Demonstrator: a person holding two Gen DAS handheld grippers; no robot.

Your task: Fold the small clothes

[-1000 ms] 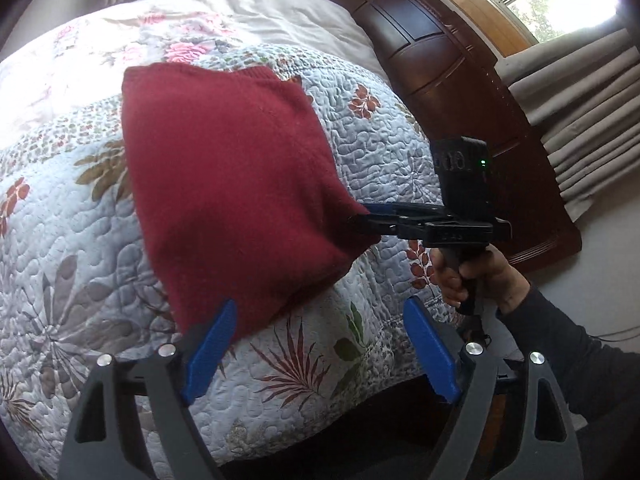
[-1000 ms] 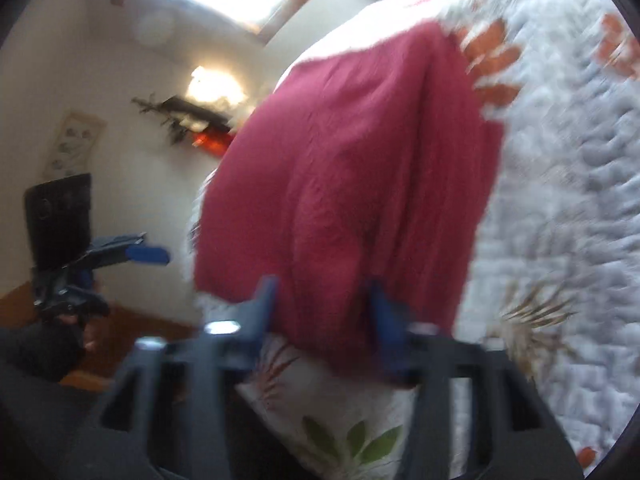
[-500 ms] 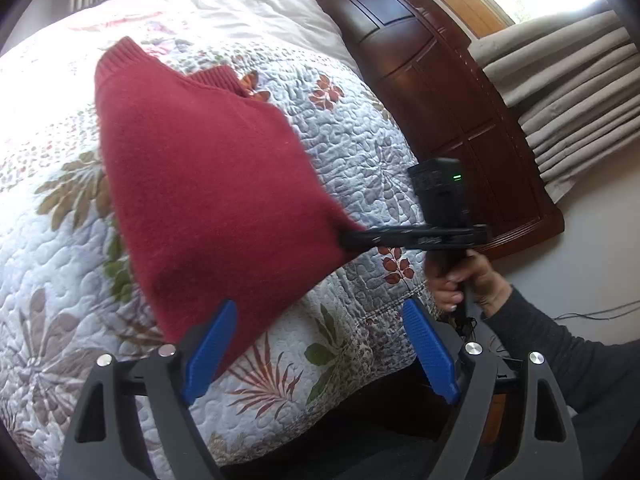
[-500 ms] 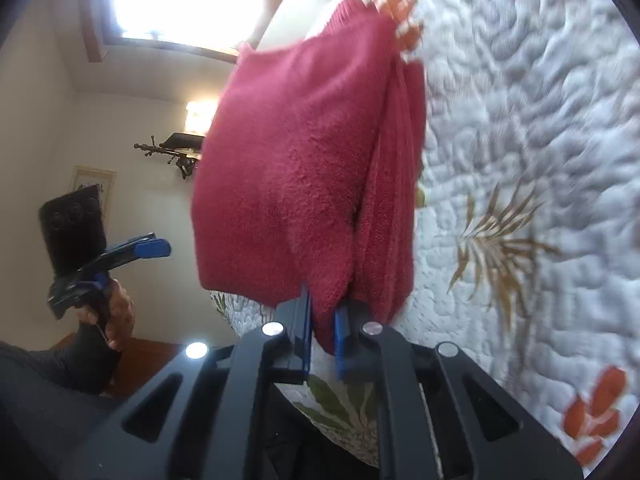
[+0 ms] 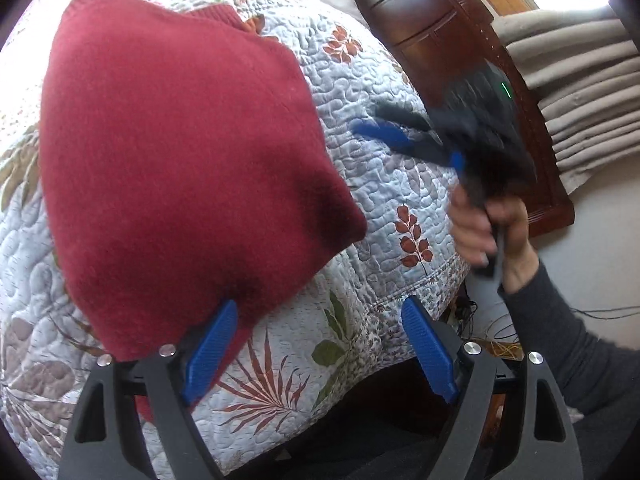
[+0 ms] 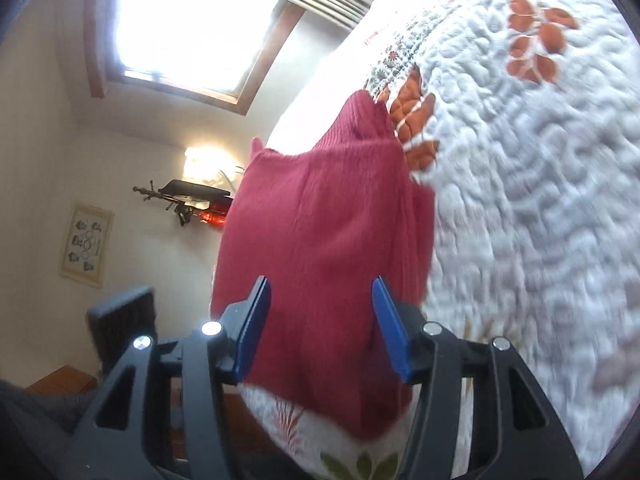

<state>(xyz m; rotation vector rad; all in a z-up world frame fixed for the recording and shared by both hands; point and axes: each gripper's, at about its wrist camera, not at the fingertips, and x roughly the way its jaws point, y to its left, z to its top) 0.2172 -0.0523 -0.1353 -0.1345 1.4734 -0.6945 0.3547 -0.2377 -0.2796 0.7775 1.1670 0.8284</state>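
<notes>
A: Where's the red sweater [image 5: 180, 168]?

B: Folded, lying flat on the floral quilt [image 5: 384, 184] near the bed's near edge. Ribbed hem sits at the far end, doubled layers show along its right side in the right wrist view.

A: Left gripper [image 5: 320, 356]?

B: Jaws spread wide, holding nothing. One blue pad [image 5: 210, 350] overlaps the sweater's near corner, the other is out over bare quilt. Reads like it's lined up on that corner, not clamped.

A: Right gripper [image 6: 322, 330]?

B: Also spread, nothing pinched. Sweater's near end shows between the pads; contact I can't tell. From the left camera it's blurred, hand [image 5: 492, 232] on the grip, off to the sweater's right near the dark wood bed frame [image 5: 440, 36].

A: Why both empty?

B: My guess: a fold is laid down, and the next grab would go on the near edge.
</notes>
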